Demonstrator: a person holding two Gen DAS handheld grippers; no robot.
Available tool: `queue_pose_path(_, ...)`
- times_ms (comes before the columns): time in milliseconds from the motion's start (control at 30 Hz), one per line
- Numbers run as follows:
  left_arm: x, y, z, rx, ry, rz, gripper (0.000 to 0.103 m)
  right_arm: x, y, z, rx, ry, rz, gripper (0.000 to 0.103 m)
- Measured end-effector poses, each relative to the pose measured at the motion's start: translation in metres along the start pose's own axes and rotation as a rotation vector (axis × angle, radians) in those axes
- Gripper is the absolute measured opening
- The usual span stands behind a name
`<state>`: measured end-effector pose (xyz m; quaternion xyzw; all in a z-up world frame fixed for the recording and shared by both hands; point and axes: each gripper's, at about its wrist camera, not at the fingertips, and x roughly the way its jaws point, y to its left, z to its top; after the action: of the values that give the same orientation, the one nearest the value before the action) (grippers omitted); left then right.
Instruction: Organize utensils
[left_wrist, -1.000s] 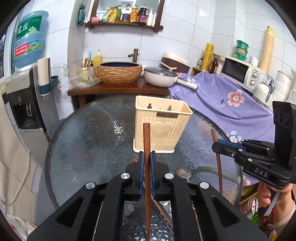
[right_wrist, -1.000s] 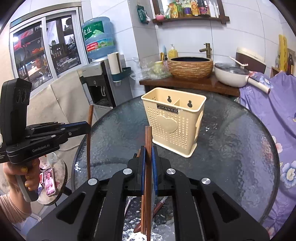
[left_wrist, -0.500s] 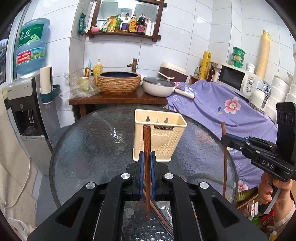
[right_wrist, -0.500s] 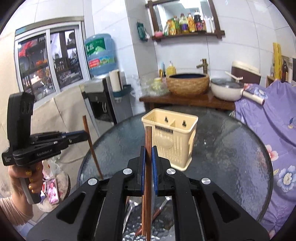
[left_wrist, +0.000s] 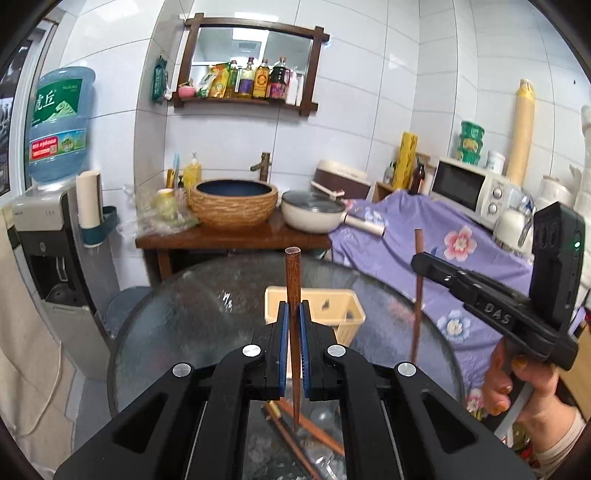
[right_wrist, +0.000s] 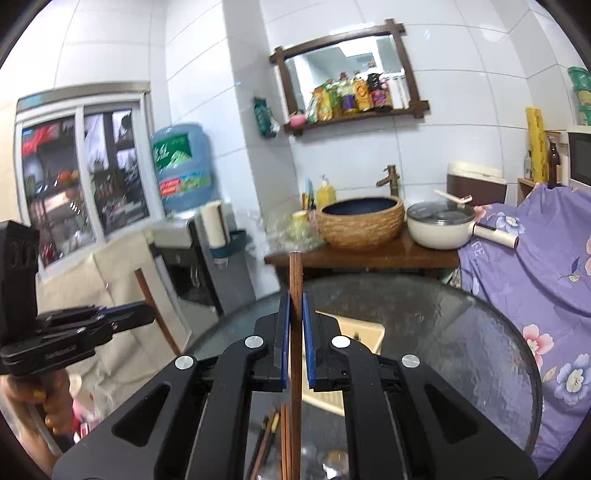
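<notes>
My left gripper is shut on a dark wooden chopstick that stands upright between its blue pads, its tip hanging above the table. Just beyond the fingers and lower sits the cream perforated utensil holder on the round glass table. My right gripper is shut on a second upright chopstick, with the holder partly hidden behind its fingers. Each view shows the other gripper held up in a hand: the right one, the left one. Loose chopsticks lie on the glass below.
Behind the table stands a wooden side table with a woven basin and a white pot. A water dispenser is at the left. A purple flowered cloth and a microwave are at the right.
Both grippers have risen with their chopsticks, which are now clear of the table. The holder and table have dropped lower in both views, and more wall shows.
</notes>
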<state>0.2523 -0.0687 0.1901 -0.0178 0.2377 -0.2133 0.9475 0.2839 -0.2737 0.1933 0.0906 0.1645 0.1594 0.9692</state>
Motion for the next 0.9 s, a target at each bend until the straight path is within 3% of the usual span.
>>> queue_pose_path(133,0.007,-0.003,0.033,-0.012,-0.020,-0.007,0.000,0.014,0.004,0.034,-0.031,-0.070,-0.057,0.007)
queue_pose_path(333,0.025,-0.006,0.066,-0.027,-0.036,0.015,0.000,0.041,0.001,0.068,-0.034,-0.102,-0.129,0.007)
queue_pose_path(500,0.040,0.003,0.055,-0.044,-0.004,0.032,0.000,0.056,-0.001,0.056,-0.040,-0.069,-0.127,0.007)
queue_pose_path(733,0.069,0.024,0.020,-0.073,0.107,0.067,0.002,0.064,0.002,0.037,-0.076,-0.023,-0.115,0.007)
queue_pose_path(767,0.073,0.030,0.013,-0.085,0.127,0.078,0.008,0.063,0.004,0.034,-0.087,-0.019,-0.113,0.008)
queue_pose_path(867,0.085,0.044,-0.006,-0.107,0.175,0.119,0.046,0.059,0.007,0.027,-0.100,-0.014,-0.108,0.007)
queue_pose_path(900,0.090,0.049,-0.012,-0.108,0.192,0.138,0.047,0.057,0.006,0.026,-0.101,-0.012,-0.107,0.007)
